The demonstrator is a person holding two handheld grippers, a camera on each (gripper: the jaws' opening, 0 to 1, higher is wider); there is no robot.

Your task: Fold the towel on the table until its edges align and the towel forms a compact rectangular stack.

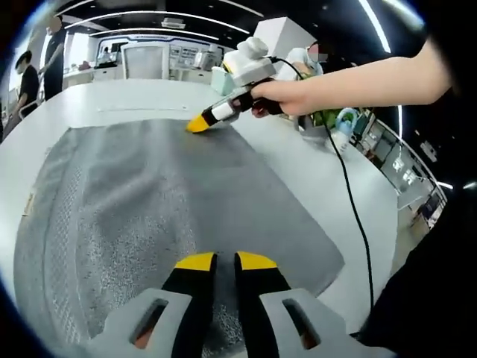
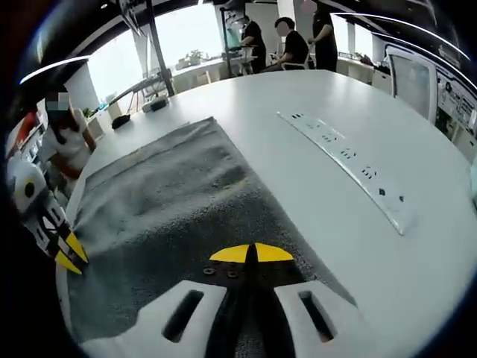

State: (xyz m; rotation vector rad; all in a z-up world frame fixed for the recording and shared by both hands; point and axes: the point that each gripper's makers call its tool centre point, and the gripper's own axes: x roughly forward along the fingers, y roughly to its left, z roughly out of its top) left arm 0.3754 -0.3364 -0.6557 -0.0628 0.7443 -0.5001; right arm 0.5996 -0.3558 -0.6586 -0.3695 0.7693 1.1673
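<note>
at the bottom of the left gripper view, the left gripper [image 1: 225, 261] is sitting with fingers slightly parted over the near edge of the grey textured cloth towel [image 1: 164, 216], spread flat on the white bench [image 1: 298, 160]. the right gripper [image 2: 250, 253] is clenching on the opposite edge. judging by this, the first fold is starting; next, lift both edges across. a grey power strip [image 2: 350, 156] is lying upper right, clear.

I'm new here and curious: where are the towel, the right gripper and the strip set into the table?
towel [image 1: 149, 216], left gripper view, middle of cloth.
right gripper [image 1: 198, 124], left gripper view, yellow tips.
strip [image 2: 350, 160], right gripper view, mid-length.
</note>
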